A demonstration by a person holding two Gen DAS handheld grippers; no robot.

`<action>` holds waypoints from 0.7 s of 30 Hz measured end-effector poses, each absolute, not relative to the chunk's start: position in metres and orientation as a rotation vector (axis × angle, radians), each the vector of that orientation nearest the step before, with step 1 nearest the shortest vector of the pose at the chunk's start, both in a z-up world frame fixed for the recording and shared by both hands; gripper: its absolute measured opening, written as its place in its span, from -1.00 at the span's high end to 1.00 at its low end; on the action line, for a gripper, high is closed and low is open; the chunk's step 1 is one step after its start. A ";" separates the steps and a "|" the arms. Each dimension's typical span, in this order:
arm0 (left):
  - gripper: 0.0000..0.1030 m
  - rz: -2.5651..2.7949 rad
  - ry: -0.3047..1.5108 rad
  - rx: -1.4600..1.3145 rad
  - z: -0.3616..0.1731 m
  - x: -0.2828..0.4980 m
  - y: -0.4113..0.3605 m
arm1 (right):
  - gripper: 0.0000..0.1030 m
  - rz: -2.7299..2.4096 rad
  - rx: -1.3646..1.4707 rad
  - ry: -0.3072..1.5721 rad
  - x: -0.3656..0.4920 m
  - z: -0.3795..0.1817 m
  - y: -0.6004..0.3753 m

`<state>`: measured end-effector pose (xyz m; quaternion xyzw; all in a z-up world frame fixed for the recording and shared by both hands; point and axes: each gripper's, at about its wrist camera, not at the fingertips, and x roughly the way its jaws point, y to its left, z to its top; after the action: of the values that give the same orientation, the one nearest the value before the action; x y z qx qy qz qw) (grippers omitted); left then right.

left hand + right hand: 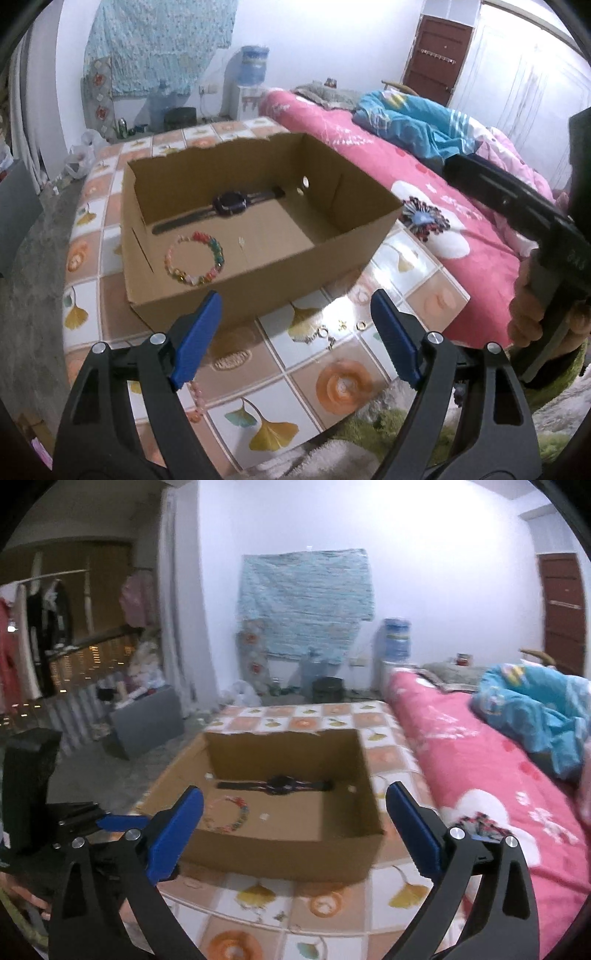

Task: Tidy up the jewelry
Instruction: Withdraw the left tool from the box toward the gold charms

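An open cardboard box (258, 280) stands on the tiled table; it also shows in the right wrist view (288, 853). Inside lie a black watch (229, 203) and a colourful bead bracelet (195, 258), both also seen in the right wrist view, the watch (280, 784) behind the bracelet (227, 814). Small gold earrings and a ring (340, 330) lie on the table in front of the box. A pink bead string (195, 397) lies by my left gripper's left finger. My left gripper (295, 328) is open and empty, just before the box. My right gripper (295, 825) is open and empty, above the box's near wall.
The table (332, 387) has a flowered tile-pattern cloth. A bed with a pink cover (424, 177) runs along its right side, with a blue quilt (406, 118) on it. A water dispenser (251, 81) stands at the far wall. Grey floor (33, 258) lies left.
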<state>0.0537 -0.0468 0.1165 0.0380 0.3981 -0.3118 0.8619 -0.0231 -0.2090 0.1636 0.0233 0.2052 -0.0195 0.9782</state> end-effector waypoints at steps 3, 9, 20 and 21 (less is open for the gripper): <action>-0.53 -0.661 0.845 0.077 0.110 0.051 -0.050 | -0.87 -0.101 0.081 0.448 -0.030 0.158 -0.221; -0.53 -0.672 0.857 0.111 0.097 0.044 -0.058 | -0.87 -0.196 0.053 0.514 -0.031 0.140 -0.236; -0.53 -0.646 0.854 0.182 0.067 0.033 -0.067 | -0.87 -0.234 -0.010 0.568 -0.054 0.090 -0.256; -0.53 -0.641 0.858 0.187 0.064 0.033 -0.066 | -0.87 -0.221 -0.004 0.597 -0.054 0.081 -0.255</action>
<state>0.0330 -0.0661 0.0636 0.0890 0.4080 -0.3051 0.8559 -0.0540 -0.2548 0.0813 -0.0018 0.2934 -0.1086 0.9498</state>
